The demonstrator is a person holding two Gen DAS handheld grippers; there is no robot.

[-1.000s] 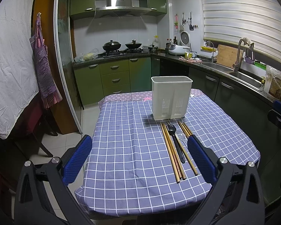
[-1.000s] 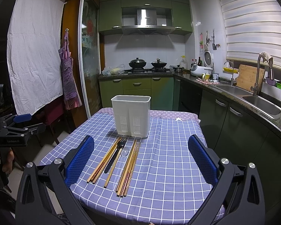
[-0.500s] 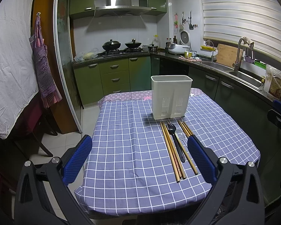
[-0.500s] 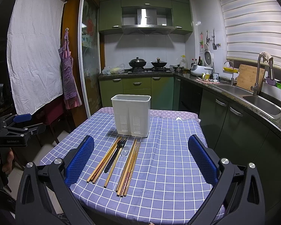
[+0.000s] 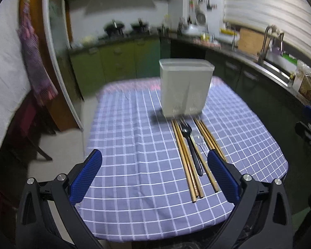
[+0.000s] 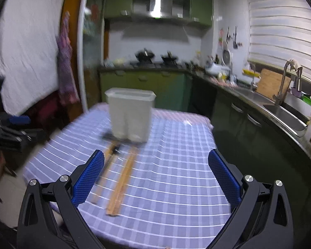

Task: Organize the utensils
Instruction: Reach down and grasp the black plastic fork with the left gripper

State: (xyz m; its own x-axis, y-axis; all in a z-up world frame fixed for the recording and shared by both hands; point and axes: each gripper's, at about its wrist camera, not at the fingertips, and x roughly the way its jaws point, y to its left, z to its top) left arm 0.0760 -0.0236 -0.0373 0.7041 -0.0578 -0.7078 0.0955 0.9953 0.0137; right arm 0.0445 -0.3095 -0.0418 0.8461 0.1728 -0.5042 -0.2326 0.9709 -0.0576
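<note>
Both grippers we hold wide apart and with nothing between the blue pads: our left gripper [image 5: 154, 172] hangs over the near part of the desk [image 5: 130, 137], and our right gripper [image 6: 155, 174] hangs over the same desk from the other side. On the purple checked cloth stands a white utensil holder [image 5: 185, 89], upright, toward the far end. Just in front of it the utensils lie side by side, pointing to the near edge: a bundle of wooden chopsticks [image 5: 187, 161] on the left, a black fork [image 5: 191, 145] beside it, a clear spoon [image 5: 199, 141] next to the fork, and more chopsticks [image 5: 207, 134] on the right, partly behind the right pad of our left gripper. In the right wrist view everything is blurred; we see only the holder [image 6: 130, 114] and long wooden sticks [image 6: 122, 176] near the left pad.
</note>
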